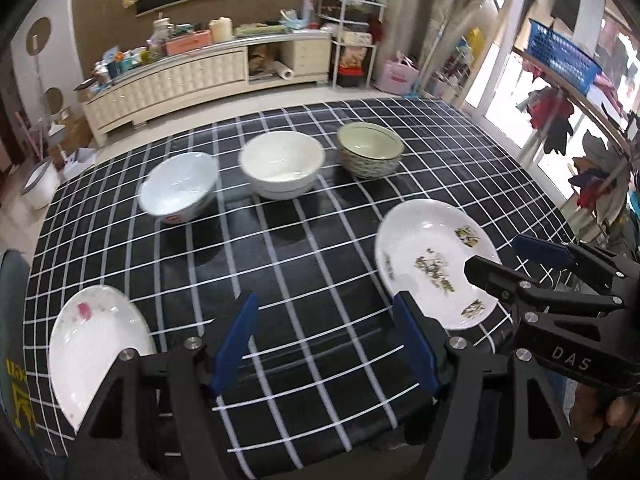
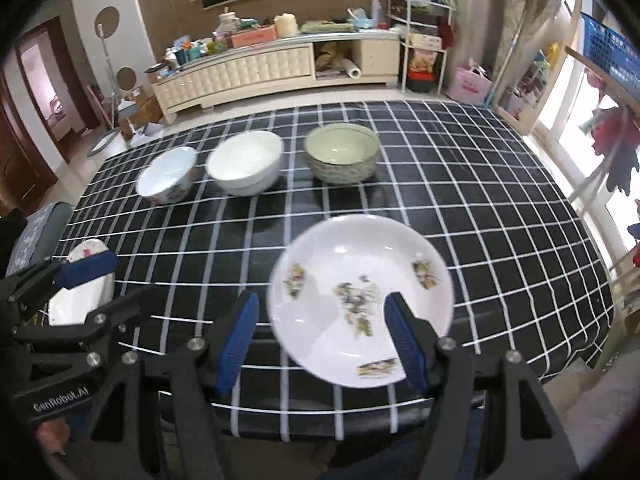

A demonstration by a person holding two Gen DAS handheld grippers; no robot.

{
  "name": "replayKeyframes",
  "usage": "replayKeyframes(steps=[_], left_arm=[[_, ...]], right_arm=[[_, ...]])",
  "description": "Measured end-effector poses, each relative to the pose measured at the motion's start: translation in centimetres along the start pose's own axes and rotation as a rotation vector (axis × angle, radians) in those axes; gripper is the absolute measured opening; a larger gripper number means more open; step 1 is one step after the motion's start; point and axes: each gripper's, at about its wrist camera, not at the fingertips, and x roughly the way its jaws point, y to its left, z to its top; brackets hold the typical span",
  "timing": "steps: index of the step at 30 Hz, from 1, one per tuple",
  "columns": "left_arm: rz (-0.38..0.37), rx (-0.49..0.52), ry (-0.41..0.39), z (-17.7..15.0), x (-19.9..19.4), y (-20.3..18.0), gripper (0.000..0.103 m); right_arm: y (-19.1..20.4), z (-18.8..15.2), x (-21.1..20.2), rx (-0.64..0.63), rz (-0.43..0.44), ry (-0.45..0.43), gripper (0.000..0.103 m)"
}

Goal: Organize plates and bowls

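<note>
Three bowls stand in a row toward the far side of the desk (image 1: 304, 264) in the left wrist view: a pale blue bowl (image 1: 178, 188), a white bowl (image 1: 282, 164) and a green patterned bowl (image 1: 370, 154), none clearly touching. A broad bare stretch of checked cloth lies between that row and the near edge. A pink-marked plate (image 1: 94, 344) sits at the near left corner, close to the edge; a flower-print plate (image 1: 436, 264) lies near the right edge. The left claw (image 1: 324, 344) hangs over the open middle, tilted downward, its blue pads apart with only cloth between them. The right claw (image 1: 516, 254) reaches in from the right over the flower-print plate's rim, also spread.

In the right wrist view the same bowls (image 2: 168, 176) (image 2: 245, 162) (image 2: 341, 153) line the far side, with free cloth to their right. The flower-print plate (image 2: 360, 300) lies near the front edge, and the right claw (image 2: 324, 340) hovers above it, pads apart, pressing on nothing. The left claw (image 2: 86, 270) shows at the left over the pink-marked plate (image 2: 80, 300).
</note>
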Motion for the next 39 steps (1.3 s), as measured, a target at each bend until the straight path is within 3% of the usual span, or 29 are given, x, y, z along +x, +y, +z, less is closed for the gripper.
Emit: replayKeyframes(steps=[10,17,21,28,31,34,39], left_arm=[[-0.031,0.013,0.080,2.1,5.3,-3.3,0.068],[-0.007,0.020,0.154,1.9,9.1,-4.0,0.068],[-0.031,-0.011,0.196,1.9,10.7,-4.0,0.068],[-0.005,0.015,0.219,1.8,13.0,-4.9,0.068],[-0.032,0.009,0.239,1.8,13.9,-5.3,0.068],[-0.008,0.025,0.242,1.8,14.7,-5.8,0.067],[-0.010,0.027,0.267,1.8,15.8,-5.8,0.051]], right_arm=[[-5.6,0.1,2.9,0.045,-0.059,0.074,0.070],[-7.9,-0.3,5.7,0.079,-0.049,0.126,0.070],[-8.8,-0.9,7.1,0.092,-0.052,0.152,0.070],[-10.4,-1.0,8.9,0.114,-0.043,0.175,0.070],[-10.9,-0.9,9.3,0.126,-0.040,0.171,0.061],[-11.4,-0.8,10.0,0.144,-0.016,0.180,0.051],[-11.3,-1.2,10.6,0.130,0.007,0.205,0.044]])
